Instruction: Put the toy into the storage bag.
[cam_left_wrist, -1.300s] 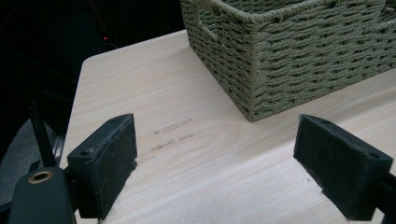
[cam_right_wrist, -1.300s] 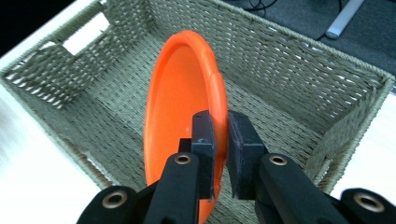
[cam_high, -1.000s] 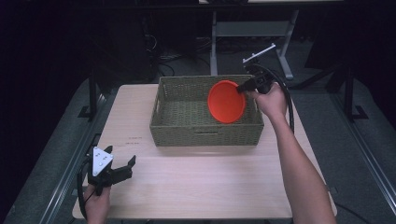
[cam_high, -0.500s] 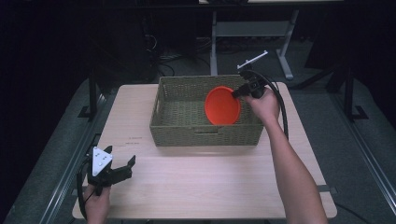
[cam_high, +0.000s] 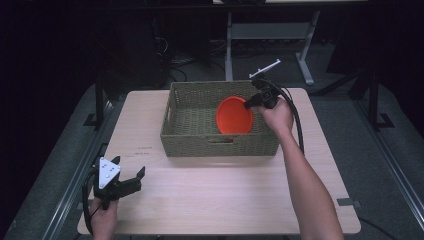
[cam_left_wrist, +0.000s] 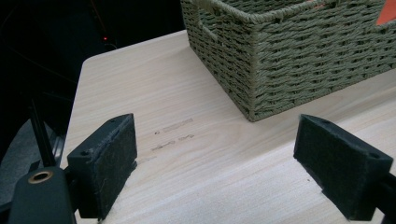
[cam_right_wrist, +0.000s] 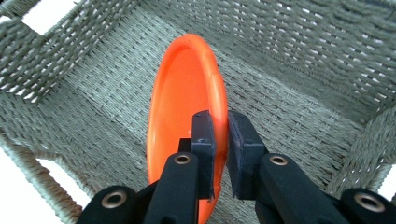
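Right gripper (cam_high: 248, 103) is clamped on the rim of the orange plate (cam_high: 234, 116), one pad on each face of the edge. The right gripper view shows it clearly: gripper (cam_right_wrist: 220, 135) pinching the plate (cam_right_wrist: 180, 98), which stands on edge, nearly vertical. The plate sits inside the woven basket (cam_high: 190, 142), right half, with the weave of the basket (cam_right_wrist: 299, 93) floor and walls around it. Can't tell whether its lower edge touches the bottom. The hand (cam_high: 276, 114) reaches in over the right wall.

Left gripper (cam_high: 131, 181) is near the front left corner of the table (cam_high: 220, 195), well apart from the basket. Jaws spread wide with nothing between them; the left gripper view shows bare table (cam_left_wrist: 196, 154) between the pads and a basket (cam_left_wrist: 299, 56) corner beyond.
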